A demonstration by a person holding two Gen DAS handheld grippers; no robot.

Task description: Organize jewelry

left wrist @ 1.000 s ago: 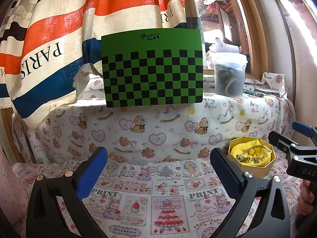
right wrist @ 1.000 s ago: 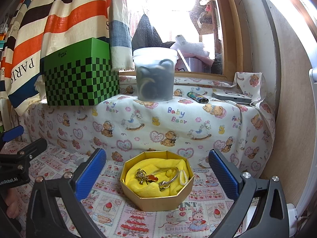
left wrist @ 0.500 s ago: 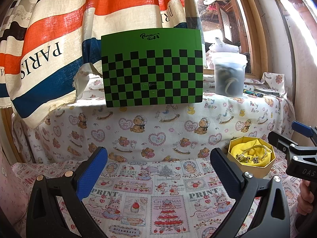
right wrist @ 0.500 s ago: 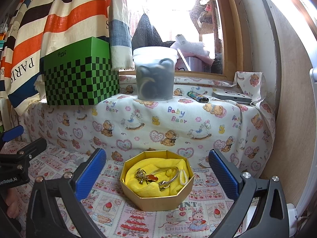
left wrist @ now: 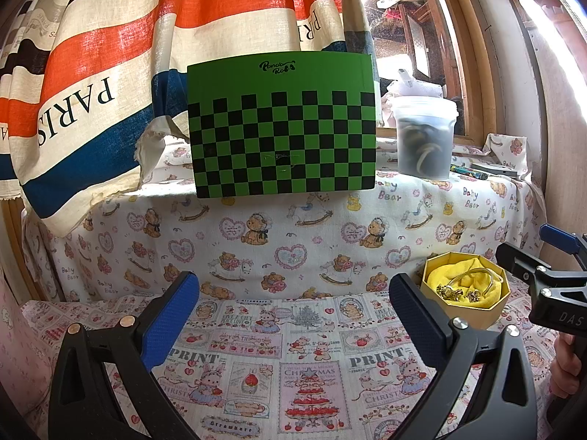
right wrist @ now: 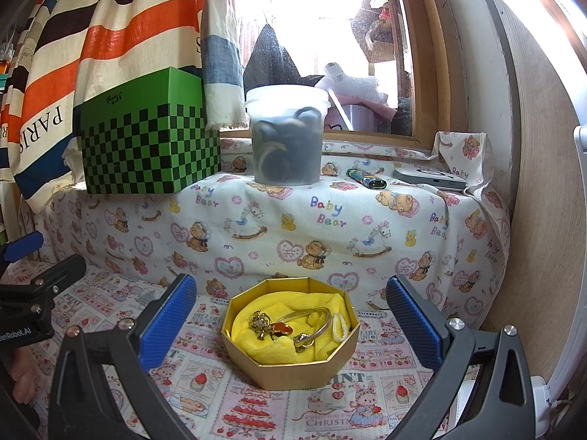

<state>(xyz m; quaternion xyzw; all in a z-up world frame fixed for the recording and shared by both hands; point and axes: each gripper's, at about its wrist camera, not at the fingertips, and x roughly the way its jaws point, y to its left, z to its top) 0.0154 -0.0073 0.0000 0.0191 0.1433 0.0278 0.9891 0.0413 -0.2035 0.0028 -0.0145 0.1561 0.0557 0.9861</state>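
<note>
**Q:** Right wrist view, panel one: what sits between your fingers, and why there?

**A:** I hold my right gripper (right wrist: 290, 326) spread wide and empty, its blue pads flanking the octagonal gold box (right wrist: 290, 333) without touching it. The box rests on the printed tablecloth (right wrist: 330, 414), just in front of the cloth-draped ledge (right wrist: 330, 216). Inside, on a yellow cloth lining (right wrist: 279, 348), lie a gold bangle (right wrist: 315, 321), a gold charm with an orange piece (right wrist: 269, 326) and a small ring-like piece (right wrist: 302, 341) (too small to name surely). I judge the framing deliberate: a centred box lets me reach straight down to the jewelry.

**Q:** Left wrist view, panel two: and the other tool?

**A:** My left gripper (left wrist: 293, 315) is likewise spread, empty, over bare tablecloth, well left of the box (left wrist: 464, 295). I judge it parked to leave the right side working room.

**Q:** Edges and clearance?

**A:** Box walls stand around the pieces, so entry is from above. The ledge front rises close behind; a wooden panel (right wrist: 543, 220) stands close on the right. Open cloth lies to the left and front. On the ledge above stand a green checkered box (right wrist: 146, 146) and a translucent tub (right wrist: 286, 139).
</note>
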